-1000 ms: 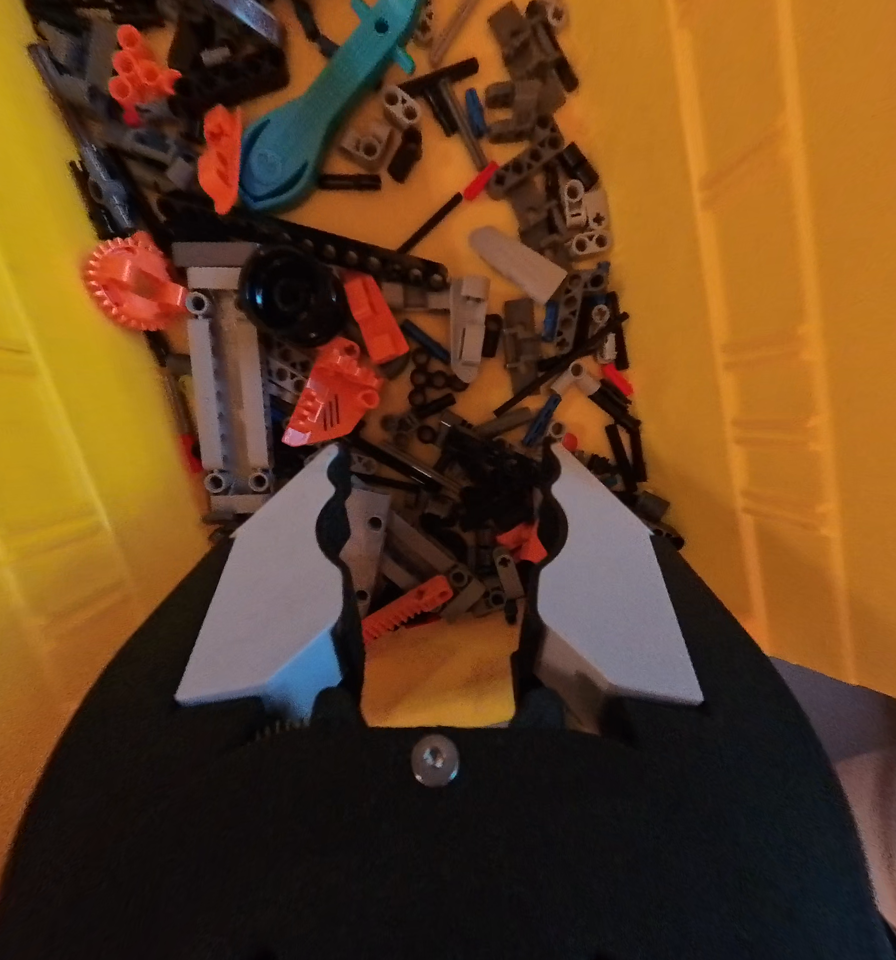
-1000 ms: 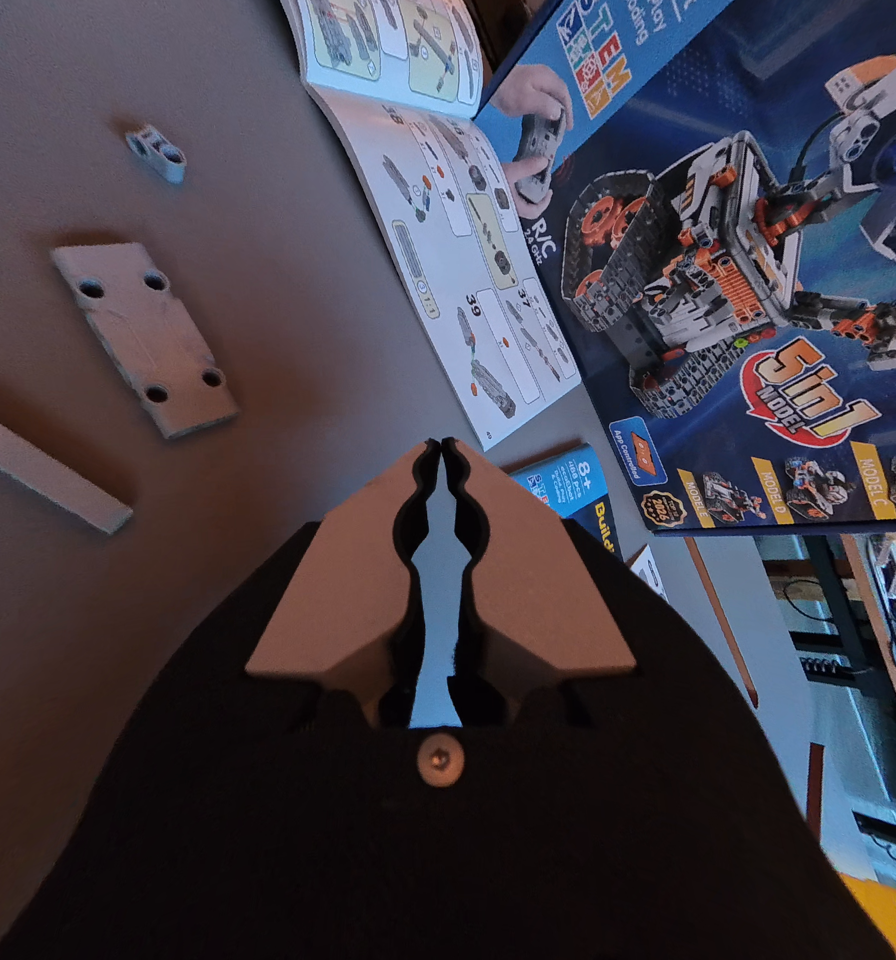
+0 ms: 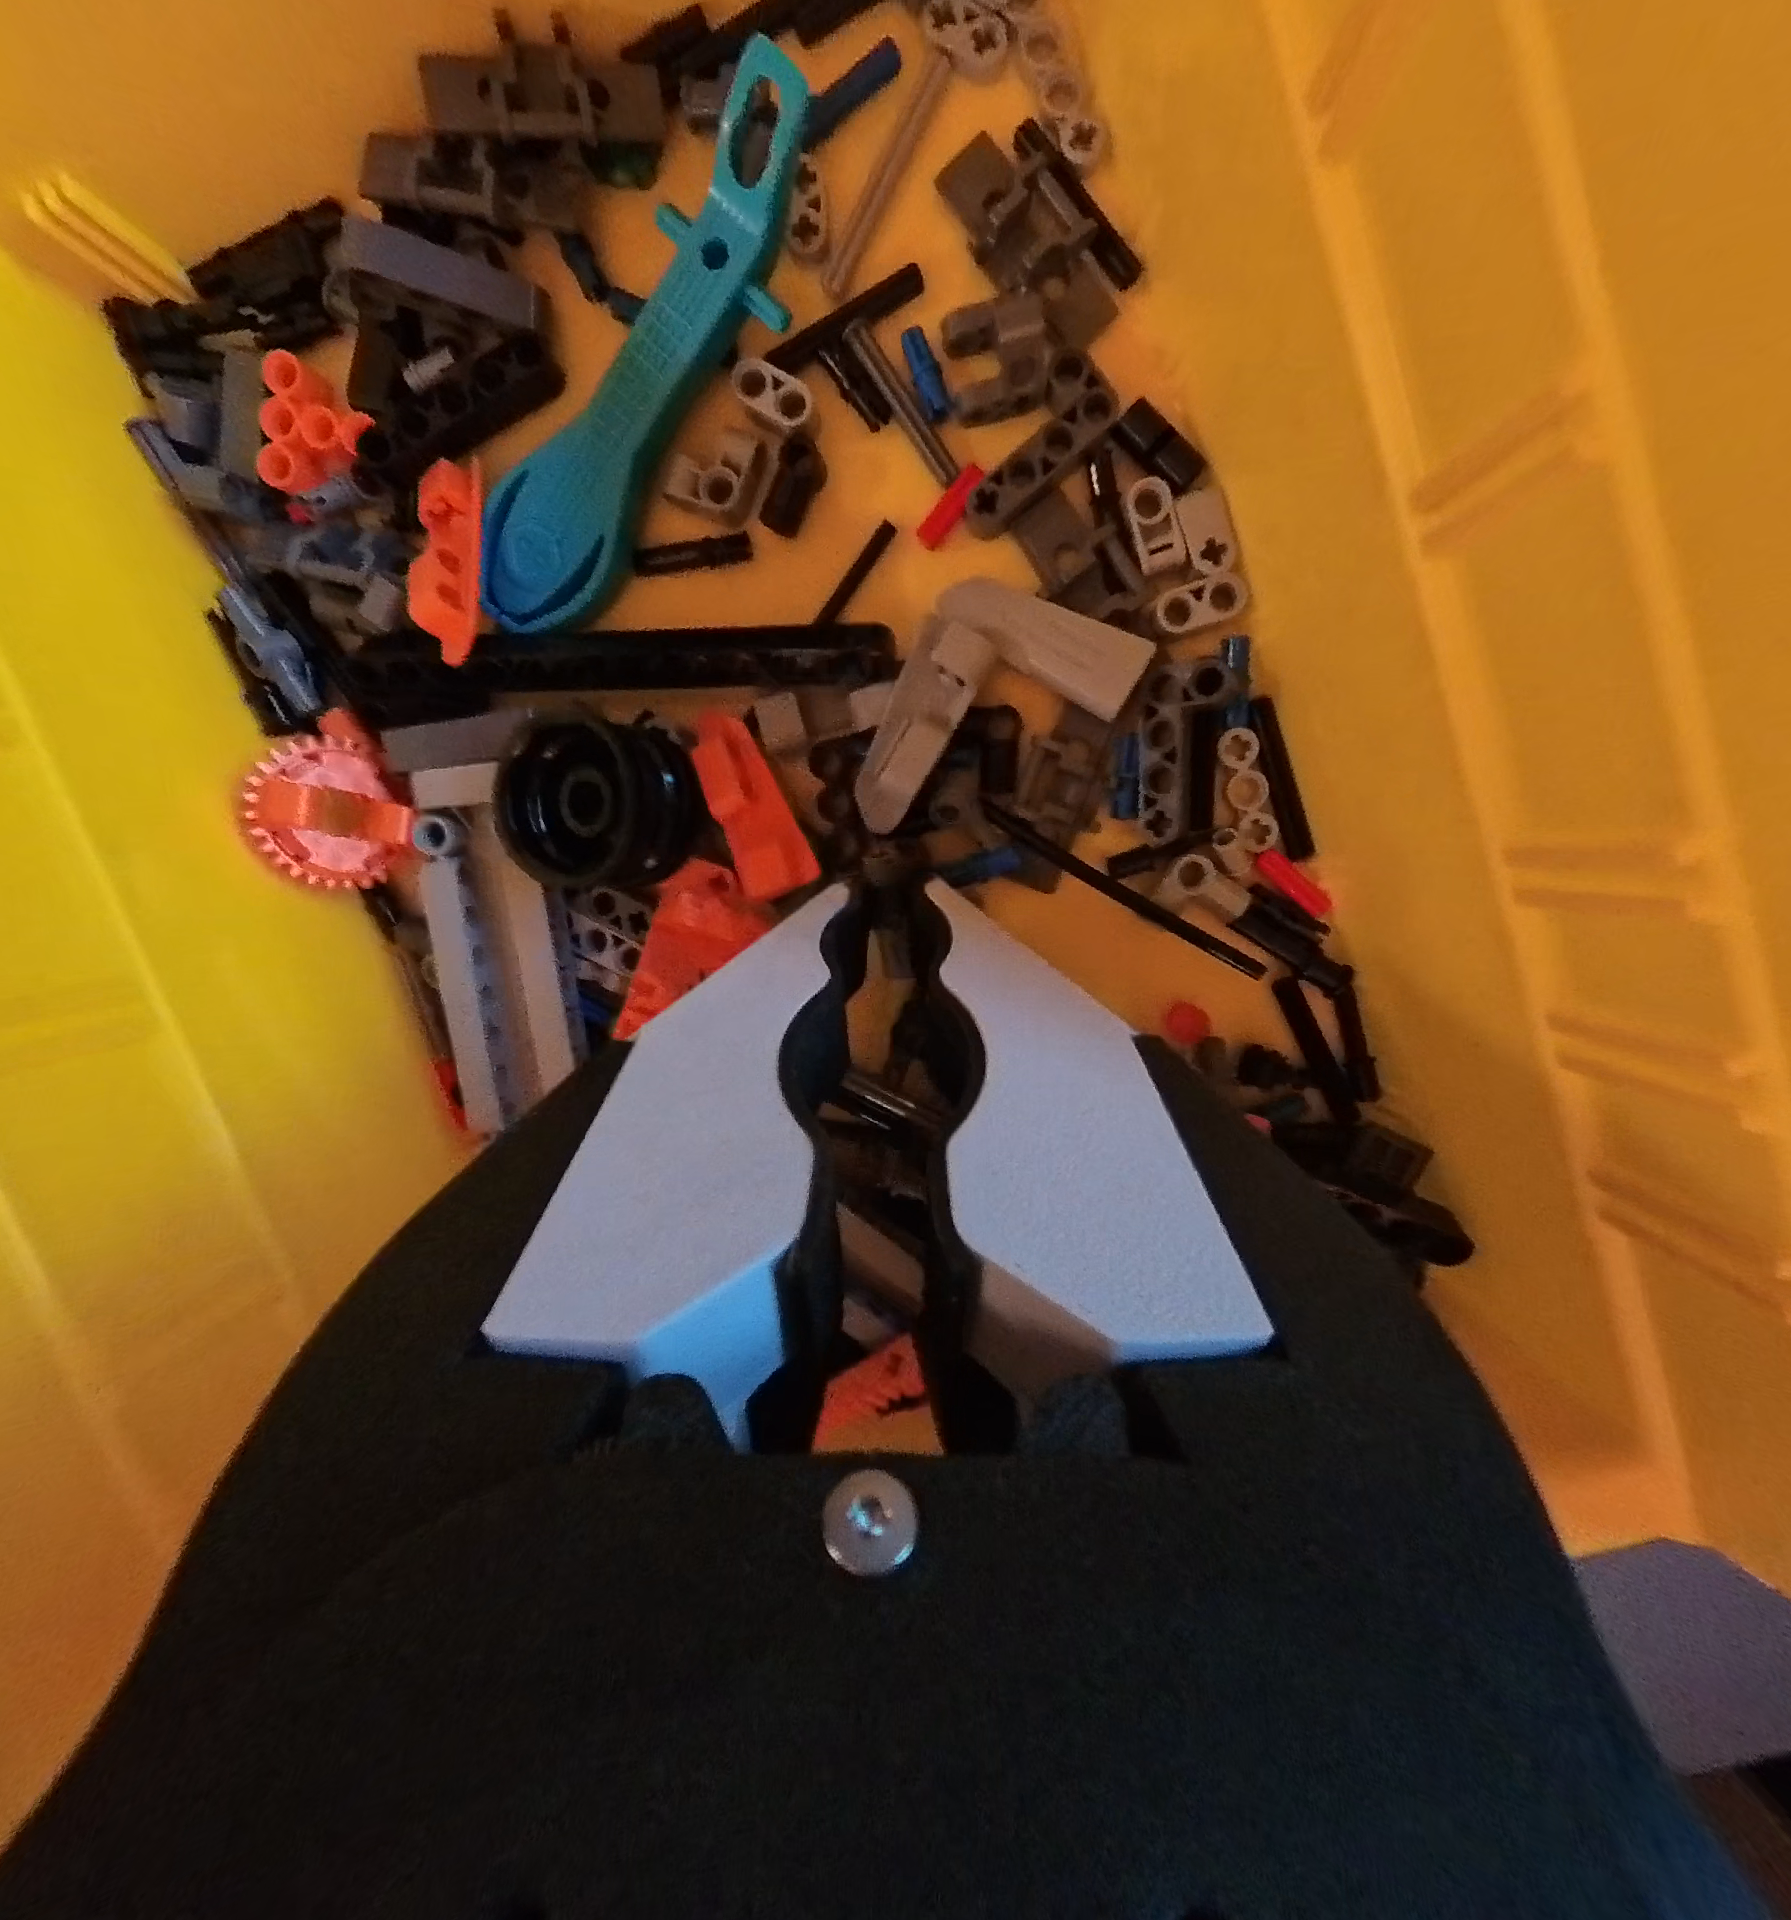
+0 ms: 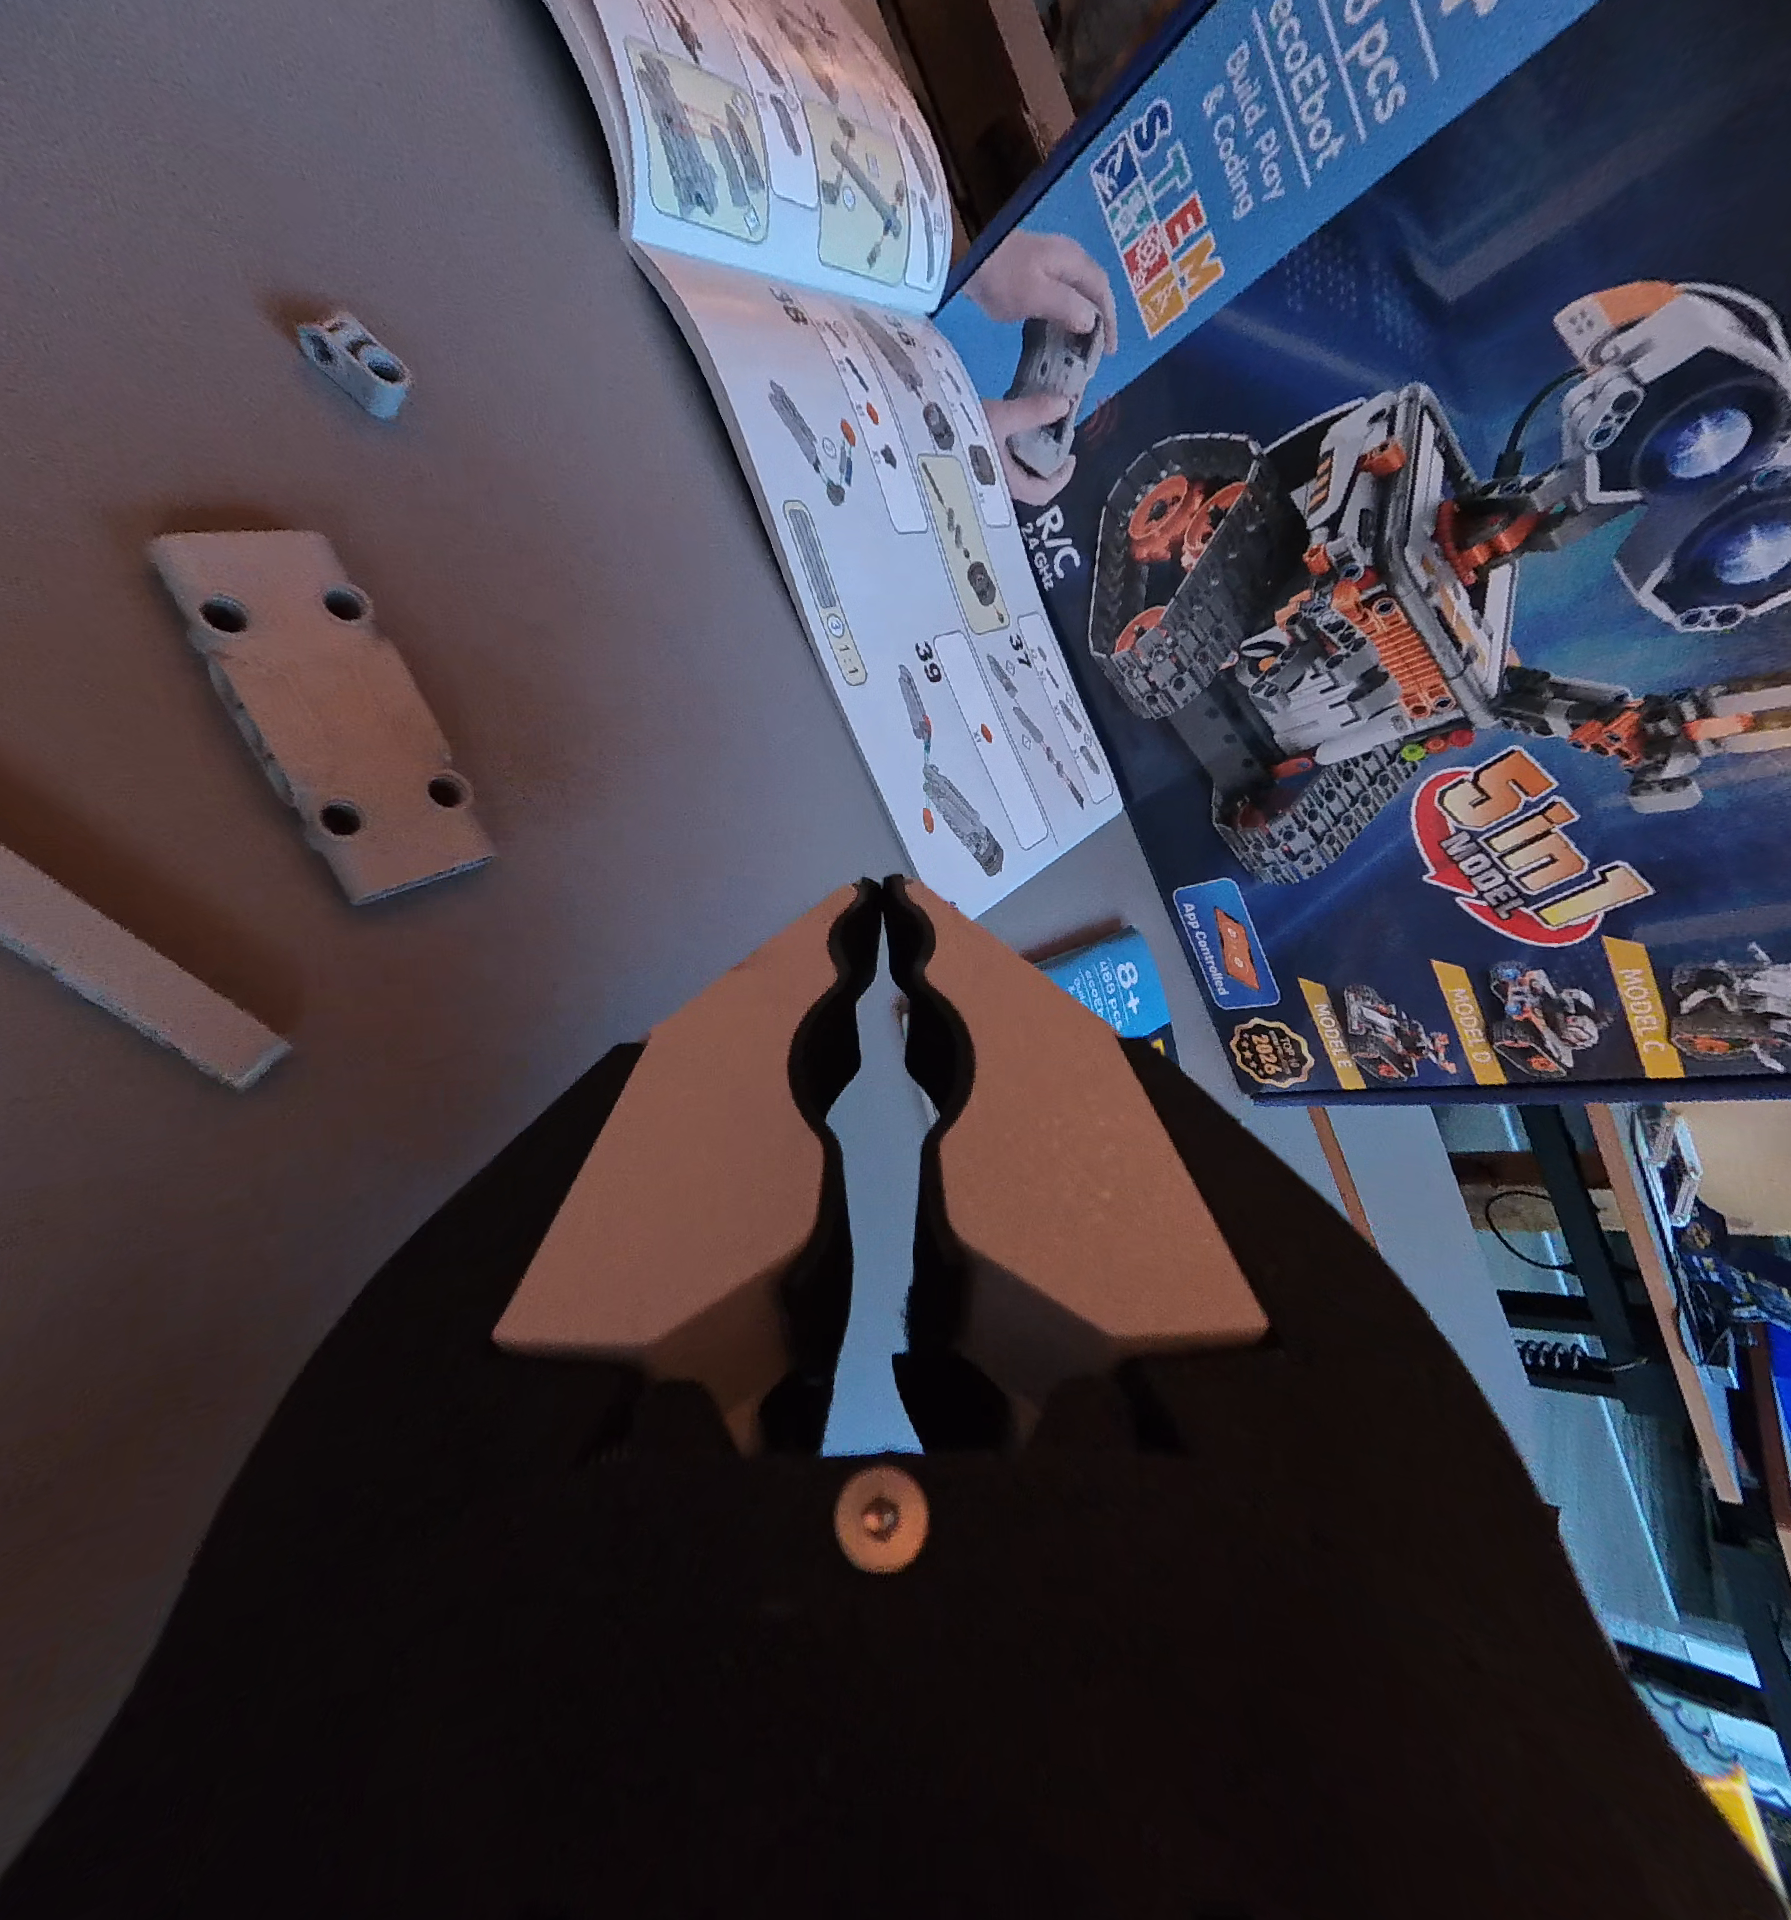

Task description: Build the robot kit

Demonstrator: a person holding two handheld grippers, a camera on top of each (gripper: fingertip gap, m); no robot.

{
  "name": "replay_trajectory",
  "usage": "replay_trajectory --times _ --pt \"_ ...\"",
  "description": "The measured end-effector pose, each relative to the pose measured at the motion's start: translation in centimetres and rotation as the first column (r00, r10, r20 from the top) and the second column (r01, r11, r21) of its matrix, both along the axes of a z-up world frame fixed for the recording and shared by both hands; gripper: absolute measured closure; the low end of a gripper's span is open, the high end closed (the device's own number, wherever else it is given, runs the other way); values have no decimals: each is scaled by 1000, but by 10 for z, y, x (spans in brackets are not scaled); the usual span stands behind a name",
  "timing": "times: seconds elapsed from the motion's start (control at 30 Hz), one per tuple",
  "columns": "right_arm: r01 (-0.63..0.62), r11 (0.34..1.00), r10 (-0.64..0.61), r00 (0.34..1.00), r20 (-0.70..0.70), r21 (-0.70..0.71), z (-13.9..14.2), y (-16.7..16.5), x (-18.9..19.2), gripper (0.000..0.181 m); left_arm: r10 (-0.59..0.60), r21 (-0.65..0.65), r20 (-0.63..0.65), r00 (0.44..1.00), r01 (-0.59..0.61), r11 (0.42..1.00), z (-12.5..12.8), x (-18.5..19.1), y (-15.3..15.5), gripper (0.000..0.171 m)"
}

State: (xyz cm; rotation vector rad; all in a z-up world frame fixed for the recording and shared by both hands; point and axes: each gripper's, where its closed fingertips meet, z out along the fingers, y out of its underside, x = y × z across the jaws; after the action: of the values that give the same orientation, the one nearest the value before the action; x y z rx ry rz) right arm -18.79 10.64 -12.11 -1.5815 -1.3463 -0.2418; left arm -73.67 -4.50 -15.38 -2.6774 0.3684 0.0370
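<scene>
My right gripper (image 4: 883, 883) hangs over the grey desk (image 4: 517, 436), its fingers pressed together at the tips and holding nothing. Beside it lies a big blue box (image 4: 1493, 582) overlapping an open instruction booklet (image 4: 870, 540); further left sit a flat grey strip (image 4: 91, 945), a grey plate with four holes (image 4: 319, 707) and a small grey connector (image 4: 356, 364). My left gripper (image 3: 886, 894) is down in a yellow bin (image 3: 1493, 520) of building pieces, fingers nearly closed around small black parts; I cannot tell whether they grip one. Ahead lie a teal tool (image 3: 621, 436), a black wheel (image 3: 590, 805) and an orange gear (image 3: 319, 810).
</scene>
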Motion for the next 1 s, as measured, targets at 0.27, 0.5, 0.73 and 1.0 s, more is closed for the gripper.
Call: replay_trajectory --times 0.27,0.5,0.73,1.0 --pt "-50 999 50 999 -18 -1 5 -8 -23 180 16 52 -4 1000 -16 999 4 -19 31 166" --pt "-49 999 50 997 58 -16 -10 -9 -17 180 82 154 142 986 -104 983 44 -28 35 142" --pt "6 999 -5 1000 21 -36 -9 1 -6 180 47 -100 24 999 -45 994 4 -28 -24 106" --pt "53 998 -51 997 59 -40 -16 6 1 180 -50 -78 -162 986 38 996 -5 -30 -22 147"
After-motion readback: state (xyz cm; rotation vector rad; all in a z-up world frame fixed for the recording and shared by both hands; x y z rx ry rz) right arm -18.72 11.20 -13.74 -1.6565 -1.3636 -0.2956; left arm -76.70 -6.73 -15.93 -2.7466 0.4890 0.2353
